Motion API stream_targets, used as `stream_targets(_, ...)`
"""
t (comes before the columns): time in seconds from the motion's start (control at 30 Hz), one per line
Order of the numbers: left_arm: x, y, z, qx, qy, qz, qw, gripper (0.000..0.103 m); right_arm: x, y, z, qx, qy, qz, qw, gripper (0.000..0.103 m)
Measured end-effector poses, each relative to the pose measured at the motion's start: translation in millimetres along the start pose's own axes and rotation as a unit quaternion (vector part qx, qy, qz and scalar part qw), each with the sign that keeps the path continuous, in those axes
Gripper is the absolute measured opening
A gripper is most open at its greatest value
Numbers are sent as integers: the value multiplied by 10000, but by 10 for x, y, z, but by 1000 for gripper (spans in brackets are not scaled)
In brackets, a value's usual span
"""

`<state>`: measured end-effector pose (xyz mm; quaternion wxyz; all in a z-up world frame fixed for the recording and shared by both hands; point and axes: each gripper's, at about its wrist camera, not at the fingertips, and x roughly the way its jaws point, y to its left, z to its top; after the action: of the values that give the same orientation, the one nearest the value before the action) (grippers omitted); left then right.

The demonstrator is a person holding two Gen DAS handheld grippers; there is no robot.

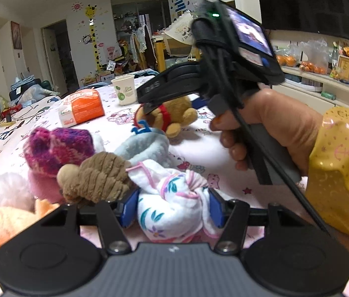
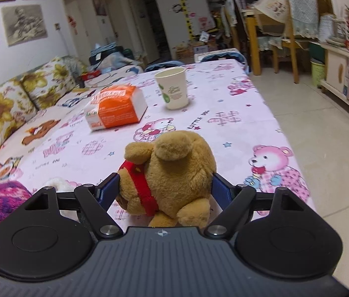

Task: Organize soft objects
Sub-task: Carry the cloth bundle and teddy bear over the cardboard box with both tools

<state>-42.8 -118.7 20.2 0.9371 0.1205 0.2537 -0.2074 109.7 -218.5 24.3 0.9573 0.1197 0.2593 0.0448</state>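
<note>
On pink tablecloth (image 2: 236,104): left gripper (image 1: 172,208) clamped on floral cloth (image 1: 172,208) beside plush pile (image 1: 75,163); right gripper (image 2: 164,190) jaws wide around bear (image 2: 172,175), pads touching its sides. Cup (image 2: 173,87), orange pack (image 2: 116,110) behind.

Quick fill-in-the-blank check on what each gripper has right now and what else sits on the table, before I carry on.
1. The left gripper is closed on a white floral ____.
2. The teddy bear between the right gripper's fingers wears a ____ shirt.
3. The tissue pack on the table is wrapped in ____.
4. Beside the tissue pack stands a paper ____.

Missing words: cloth; red; orange; cup
</note>
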Motion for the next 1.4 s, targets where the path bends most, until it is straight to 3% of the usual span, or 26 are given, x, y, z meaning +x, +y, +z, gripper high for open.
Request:
stream_targets(0.67,-329,600,12,-541,-269,570,9965,58,-543,88,-157,573,-335,-467,9967,98)
stream_targets(1.03,-562,933,28,-775,-448,834,9925,58,-683,229,-244,597,-305,-362,9971,98)
stream_targets(1.4,-764,1358,34,-1014,-616,1219,9854,58,-743,485,-251,373,-280,4,9989,98)
